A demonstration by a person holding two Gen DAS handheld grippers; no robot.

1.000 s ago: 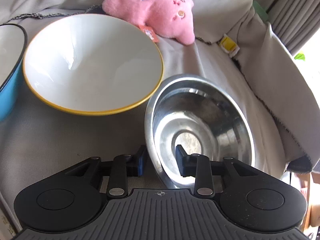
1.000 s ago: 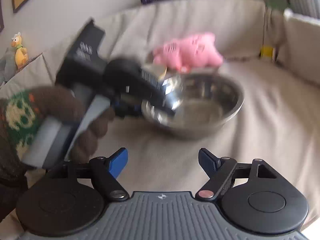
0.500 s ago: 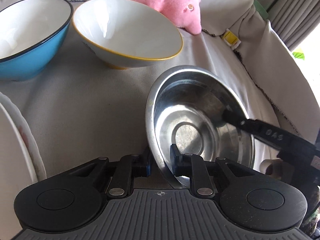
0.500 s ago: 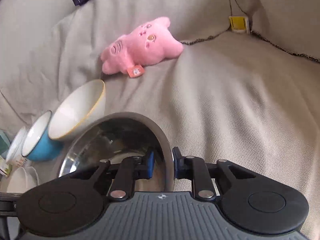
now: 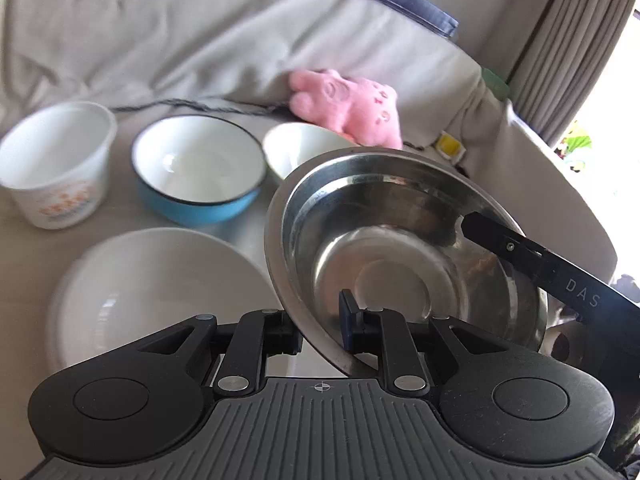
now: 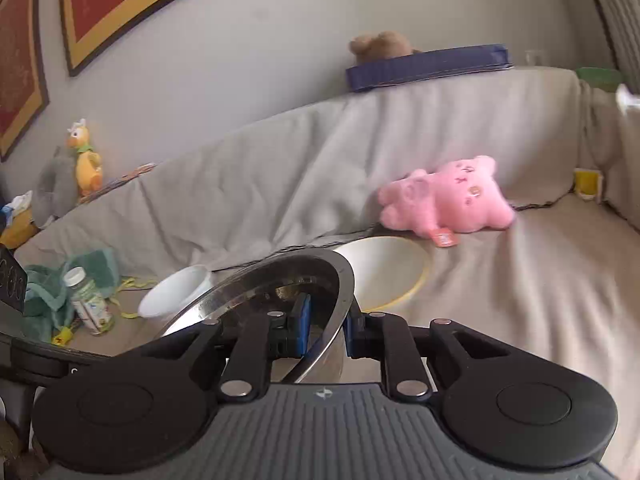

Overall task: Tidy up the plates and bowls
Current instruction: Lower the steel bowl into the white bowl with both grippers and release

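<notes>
Lifted up now, the metal bowl (image 5: 404, 248) hangs tilted over the sofa (image 5: 160, 40), above the white plate (image 5: 152, 284), where before it sat low. Left gripper (image 5: 320, 328) pinches its near rim. Behind stand the blue bowl (image 5: 198, 168) and white cup (image 5: 56, 164).

From the right view, the right gripper (image 6: 324, 328) pinches the rim too. Yellow-rimmed bowl (image 6: 384, 272) sits by the pink toy (image 6: 448, 200).
</notes>
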